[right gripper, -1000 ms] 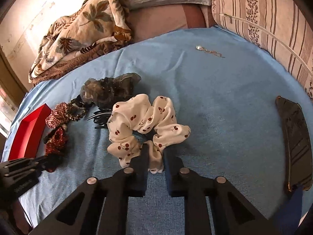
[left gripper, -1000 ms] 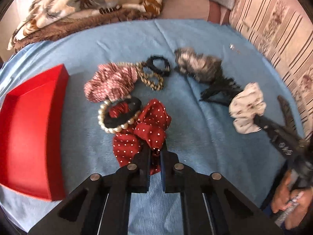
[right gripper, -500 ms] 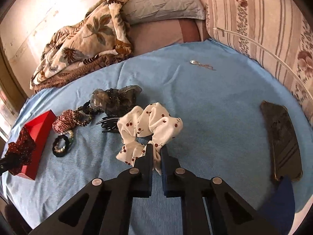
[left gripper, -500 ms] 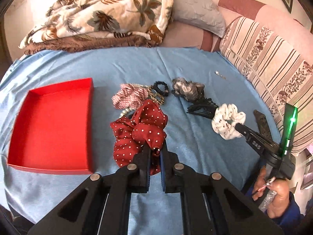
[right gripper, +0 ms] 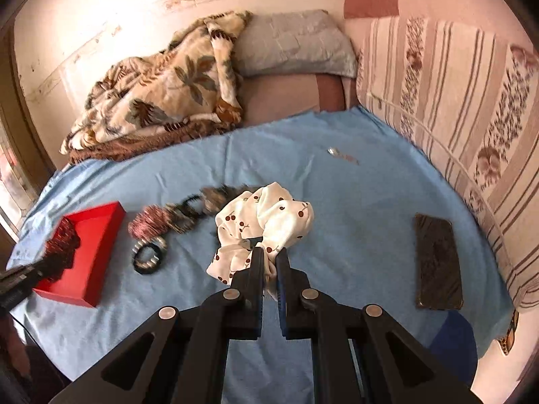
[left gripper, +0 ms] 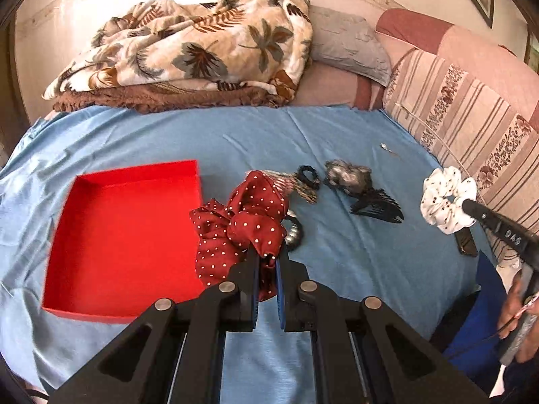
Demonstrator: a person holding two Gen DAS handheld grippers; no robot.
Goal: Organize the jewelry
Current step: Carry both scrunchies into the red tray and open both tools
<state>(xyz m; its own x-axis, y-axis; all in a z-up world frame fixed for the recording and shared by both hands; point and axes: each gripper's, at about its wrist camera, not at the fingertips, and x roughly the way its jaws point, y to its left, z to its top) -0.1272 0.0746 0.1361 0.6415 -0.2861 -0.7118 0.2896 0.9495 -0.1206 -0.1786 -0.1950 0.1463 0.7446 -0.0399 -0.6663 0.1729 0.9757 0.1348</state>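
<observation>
My left gripper [left gripper: 267,257] is shut on a dark red scrunchie with white dots [left gripper: 242,222], lifted above the blue sheet beside the open red box [left gripper: 124,235]. My right gripper [right gripper: 268,259] is shut on a white scrunchie with cherries [right gripper: 266,219], also raised off the sheet. In the left wrist view that white scrunchie [left gripper: 444,198] hangs from the right gripper at the far right. In the right wrist view the red scrunchie [right gripper: 62,242] hangs over the red box [right gripper: 91,249].
On the sheet lie a pearl and black bracelet [right gripper: 150,256], a red patterned scrunchie [right gripper: 150,224], a black hair tie [left gripper: 308,175], a grey scrunchie [left gripper: 348,176], a black claw clip [left gripper: 377,203] and a small pendant [right gripper: 340,155]. A dark phone [right gripper: 436,261] lies right. Folded blankets [left gripper: 188,54] at the back.
Both grippers have risen with their scrunchies lifted off the sheet. The left one has carried the red scrunchie left, off the bracelet and toward the red box.
</observation>
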